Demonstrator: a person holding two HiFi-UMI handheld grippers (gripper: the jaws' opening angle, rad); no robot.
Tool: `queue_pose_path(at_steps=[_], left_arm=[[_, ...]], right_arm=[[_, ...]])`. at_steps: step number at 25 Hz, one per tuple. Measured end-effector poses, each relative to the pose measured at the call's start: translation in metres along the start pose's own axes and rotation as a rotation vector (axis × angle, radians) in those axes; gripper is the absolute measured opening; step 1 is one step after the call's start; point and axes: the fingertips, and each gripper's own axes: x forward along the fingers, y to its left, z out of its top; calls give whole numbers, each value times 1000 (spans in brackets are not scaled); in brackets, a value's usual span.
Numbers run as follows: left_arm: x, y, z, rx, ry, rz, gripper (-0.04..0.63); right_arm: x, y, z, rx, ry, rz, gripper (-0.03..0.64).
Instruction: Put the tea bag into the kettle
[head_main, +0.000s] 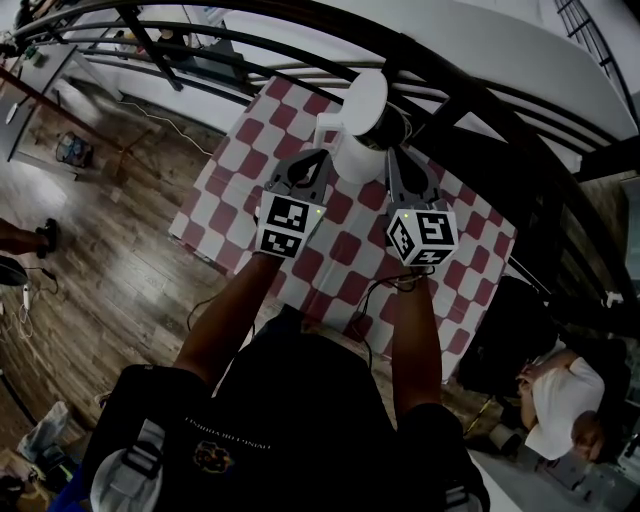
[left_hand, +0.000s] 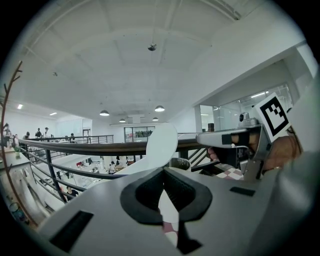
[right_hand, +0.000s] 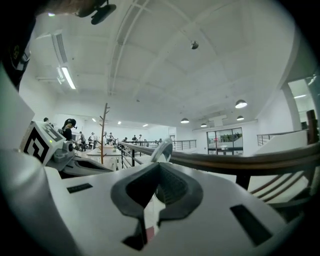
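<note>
— Where is the tea bag sitting right now?

— I'm not finding it in any view. My right claw (right_hand: 156, 189) is pressed together, with only a pale sliver showing in the slit between the pads. I'm unable to say whether that sliver is the bag's tag or just the kettle (head_main: 352, 155) beyond. My left claw (left_hand: 166, 194) is looking closed too, with nothing in it that I can name.

— And the kettle?

— It's standing on the checked counter (head_main: 300, 268), just ahead of both claws and between them, with its lid (head_main: 366, 98) tipped up and its mouth open.

— So how are you planning to do this well?

— If the bag is indeed pinched, I'm thinking of carrying the right claw over the open mouth and steering clear of the raised lid. I'm also thinking of lowering it before letting the pads part, so the bag is dropping inside and not catching on the rim. I'm judging that the left claw is best waiting at the kettle's side, ready to steady it.

— Anything else you're missing?

— The kettle's inside is looking dark, so I'm not seeing what it holds. Both claw views are showing little more of it than the lid above my own pads.
</note>
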Motion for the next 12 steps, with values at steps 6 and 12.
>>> queue_pose_path(at_steps=[6, 12], left_arm=[[-5, 12, 3, -9, -9, 24, 3], [-5, 20, 0, -20, -9, 35, 3]], right_arm=[[22, 31, 45, -116, -74, 87, 15], [52, 29, 44, -173, -4, 54, 15]])
